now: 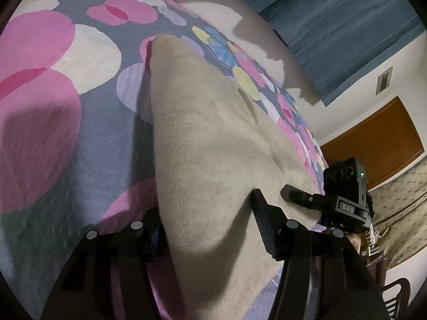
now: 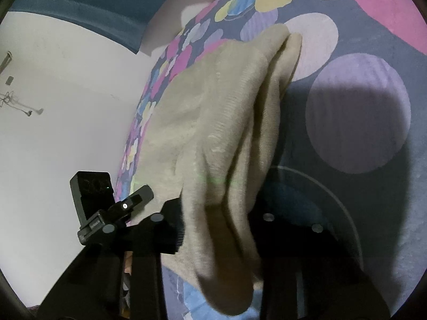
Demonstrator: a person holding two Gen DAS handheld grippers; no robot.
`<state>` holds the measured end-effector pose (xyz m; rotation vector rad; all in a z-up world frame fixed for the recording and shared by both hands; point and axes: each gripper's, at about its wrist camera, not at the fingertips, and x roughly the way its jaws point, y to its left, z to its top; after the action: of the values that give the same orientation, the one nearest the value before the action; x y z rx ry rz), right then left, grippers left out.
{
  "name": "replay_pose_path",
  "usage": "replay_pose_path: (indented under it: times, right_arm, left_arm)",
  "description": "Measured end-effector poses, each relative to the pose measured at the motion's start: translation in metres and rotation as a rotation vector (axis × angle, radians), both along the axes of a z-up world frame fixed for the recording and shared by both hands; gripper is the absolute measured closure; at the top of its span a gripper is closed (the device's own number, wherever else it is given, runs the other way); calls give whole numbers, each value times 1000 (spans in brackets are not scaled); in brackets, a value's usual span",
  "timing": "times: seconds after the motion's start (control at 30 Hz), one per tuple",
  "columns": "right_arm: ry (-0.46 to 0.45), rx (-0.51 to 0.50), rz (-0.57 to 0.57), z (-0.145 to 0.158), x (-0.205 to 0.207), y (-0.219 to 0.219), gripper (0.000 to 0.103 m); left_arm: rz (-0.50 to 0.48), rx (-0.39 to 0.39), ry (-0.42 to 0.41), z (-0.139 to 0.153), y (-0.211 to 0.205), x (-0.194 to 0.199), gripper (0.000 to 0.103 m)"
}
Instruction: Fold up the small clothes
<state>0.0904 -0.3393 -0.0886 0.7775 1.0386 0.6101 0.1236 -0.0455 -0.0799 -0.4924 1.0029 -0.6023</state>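
A beige knit garment lies on the bed and runs lengthwise away from me in the left wrist view. Its near end is bunched up between the fingers of my left gripper, which is shut on it. The left finger is mostly hidden under the cloth, and the ribbed right fingertip presses against its side. In the right wrist view the same garment shows folded layers, with its near edge gathered in my right gripper, also shut on it. Each gripper appears in the other's view, at the same end of the garment.
The bedspread is grey-blue with large pink, white and lilac circles. Its edge runs along the right, past a white wall. Beyond are a blue curtain, a wooden door, a patterned cover and a dark chair.
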Motion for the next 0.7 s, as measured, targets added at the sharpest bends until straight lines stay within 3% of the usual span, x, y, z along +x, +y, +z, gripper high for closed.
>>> replay_pose_path:
  times: [0.13,0.23,0.7]
  right_arm:
    - [-6,2,-5,1,-1,2,82]
    - [-16,-1,-15,4,-2,4,84]
    - [-17,15,-5,11,-22,9,86]
  left_arm:
    - [4,1,17,-2,3,-1,77]
    - [4,-4,7,3,3,-5,83]
    - [-9,-17,19,17,9,-24,86]
